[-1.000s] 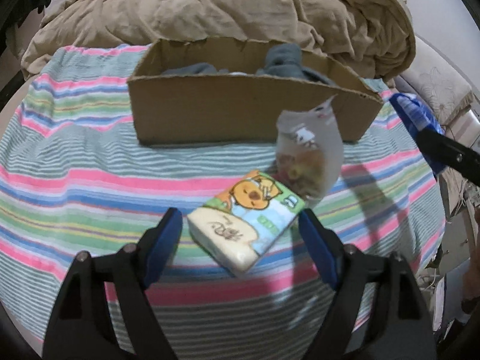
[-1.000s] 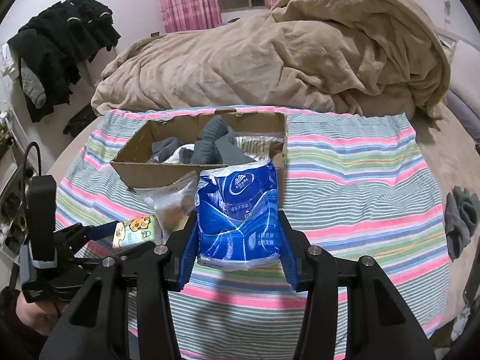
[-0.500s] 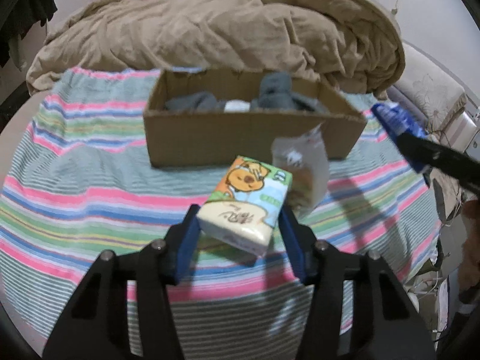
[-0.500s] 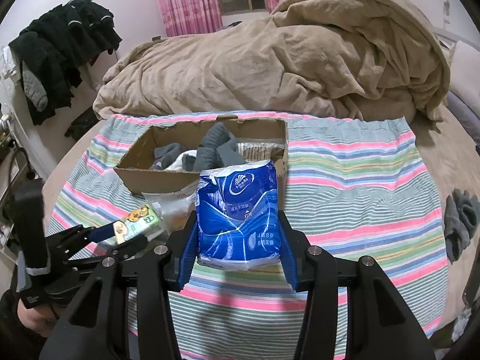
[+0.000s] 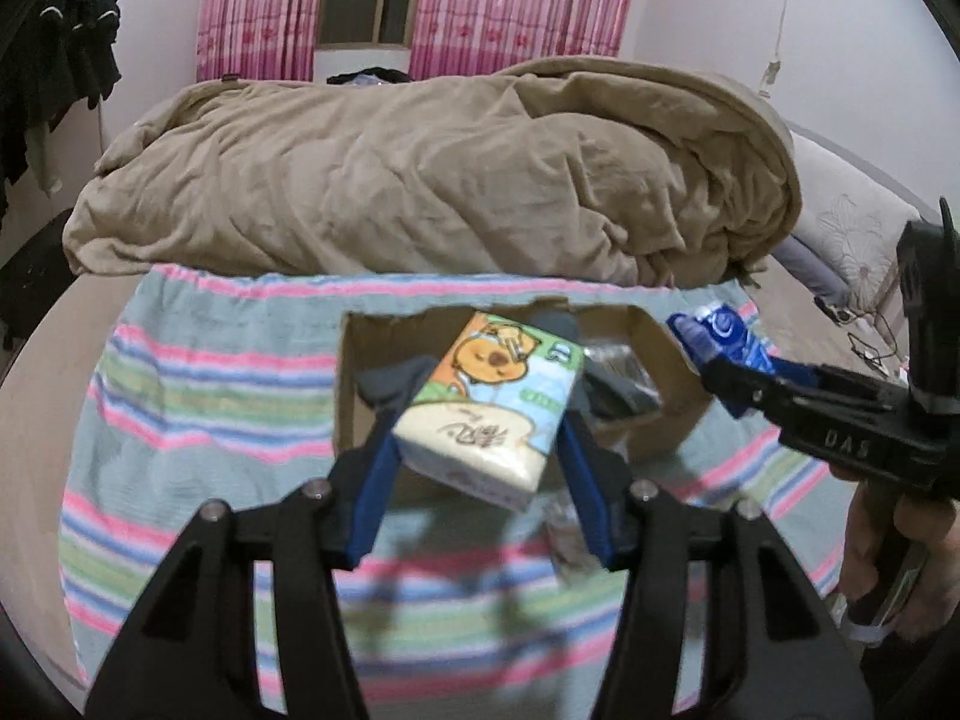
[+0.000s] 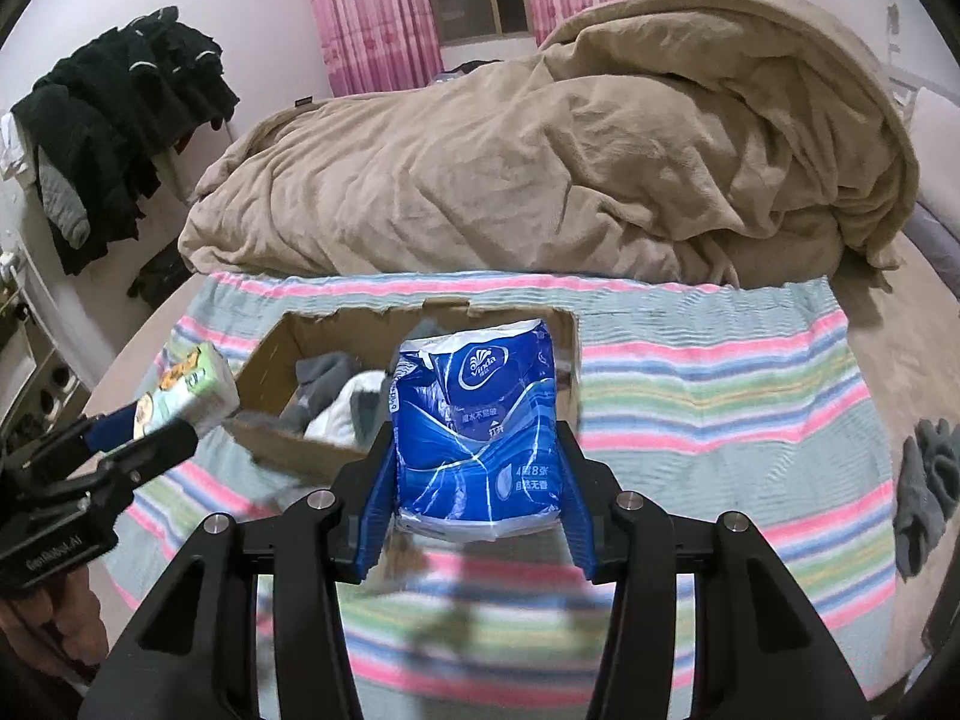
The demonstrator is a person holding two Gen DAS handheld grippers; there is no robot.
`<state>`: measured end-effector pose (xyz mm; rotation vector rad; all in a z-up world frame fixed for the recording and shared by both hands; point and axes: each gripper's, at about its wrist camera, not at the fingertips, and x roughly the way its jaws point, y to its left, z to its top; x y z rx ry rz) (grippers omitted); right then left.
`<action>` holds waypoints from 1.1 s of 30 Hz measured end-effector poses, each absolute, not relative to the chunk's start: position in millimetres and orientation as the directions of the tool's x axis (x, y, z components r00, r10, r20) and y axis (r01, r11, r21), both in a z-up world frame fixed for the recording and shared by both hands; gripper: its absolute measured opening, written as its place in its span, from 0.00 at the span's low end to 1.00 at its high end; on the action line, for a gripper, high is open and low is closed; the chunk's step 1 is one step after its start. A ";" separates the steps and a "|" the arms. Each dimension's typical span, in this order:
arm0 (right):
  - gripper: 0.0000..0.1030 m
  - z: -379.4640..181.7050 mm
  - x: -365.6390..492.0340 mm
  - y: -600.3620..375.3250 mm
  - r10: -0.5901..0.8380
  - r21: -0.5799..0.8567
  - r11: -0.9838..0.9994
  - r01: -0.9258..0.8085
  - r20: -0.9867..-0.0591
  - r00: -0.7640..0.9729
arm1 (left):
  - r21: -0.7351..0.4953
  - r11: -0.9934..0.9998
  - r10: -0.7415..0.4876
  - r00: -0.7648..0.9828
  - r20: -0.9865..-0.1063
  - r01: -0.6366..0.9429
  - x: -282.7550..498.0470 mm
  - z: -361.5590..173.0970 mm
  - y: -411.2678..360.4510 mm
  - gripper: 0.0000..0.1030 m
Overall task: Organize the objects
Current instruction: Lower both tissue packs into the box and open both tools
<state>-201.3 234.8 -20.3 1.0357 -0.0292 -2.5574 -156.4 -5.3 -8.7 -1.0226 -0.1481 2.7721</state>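
Note:
My left gripper (image 5: 480, 450) is shut on a cartoon-printed tissue pack (image 5: 492, 402) and holds it in the air in front of the open cardboard box (image 5: 360, 372). My right gripper (image 6: 477, 468) is shut on a blue tissue pack (image 6: 480, 420), raised before the same box (image 6: 264, 360). The box holds grey socks (image 6: 324, 372) and white cloth. The left gripper with its pack (image 6: 192, 384) shows at the left of the right wrist view. The right gripper with the blue pack (image 5: 720, 330) shows at the right of the left wrist view.
The box sits on a striped cloth (image 6: 720, 396) spread over the bed. A heaped tan duvet (image 6: 540, 168) lies behind it. A clear plastic bag (image 5: 564, 534) lies below the left gripper. Grey socks (image 6: 930, 480) lie at the bed's right edge. Dark clothes (image 6: 120, 120) hang at left.
My left gripper closed on the cartoon tissue pack and lifted it off the cloth toward the box. My right gripper kept its hold on the blue pack and rose slightly.

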 end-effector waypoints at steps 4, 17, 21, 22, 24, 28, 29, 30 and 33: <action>0.50 -27.6 -222.9 228.7 -0.349 0.161 -0.930 0.331 -0.675 -0.650 | -0.175 -0.978 0.203 -0.725 -0.658 -0.115 -193.6 -23.0 -13.6 0.53; 0.56 -61.5 -273.4 220.9 -0.320 0.173 -0.943 0.283 -0.705 -0.633 | -0.159 -0.983 0.181 -0.648 -0.740 -0.093 -249.6 -70.9 -16.2 0.54; 0.72 -61.3 -275.0 216.0 -0.338 0.177 -0.936 0.306 -0.701 -0.628 | -0.159 -0.983 0.179 -0.647 -0.741 -0.091 -250.0 -69.5 -13.4 0.63; 0.73 -60.7 -274.5 214.5 -0.339 0.174 -0.935 0.310 -0.700 -0.629 | -0.165 -0.982 0.186 -0.650 -0.737 -0.094 -248.1 -67.4 -13.6 0.67; 0.76 -58.9 -271.7 212.7 -0.338 0.170 -0.935 0.312 -0.698 -0.631 | -0.145 -0.986 0.161 -0.666 -0.728 -0.080 -241.4 -60.5 -13.1 0.75; 0.77 -52.2 -259.2 214.2 -0.333 0.169 -0.937 0.305 -0.692 -0.640 | -0.152 -0.986 0.153 -0.689 -0.709 -0.062 -223.6 -44.3 -20.4 0.78; 0.77 -50.4 -255.4 214.7 -0.335 0.169 -0.937 0.307 -0.690 -0.642 | -0.155 -0.986 0.150 -0.692 -0.706 -0.057 -218.0 -39.5 -23.2 0.78; 0.77 -48.2 -250.2 214.9 -0.337 0.168 -0.936 0.310 -0.687 -0.643 | -0.154 -0.987 0.147 -0.696 -0.702 -0.052 -212.9 -35.7 -25.3 0.78; 0.77 -42.3 -232.3 213.9 -0.344 0.163 -0.932 0.325 -0.680 -0.648 | -0.161 -0.986 0.137 -0.712 -0.689 -0.034 -194.2 -23.3 -32.8 0.79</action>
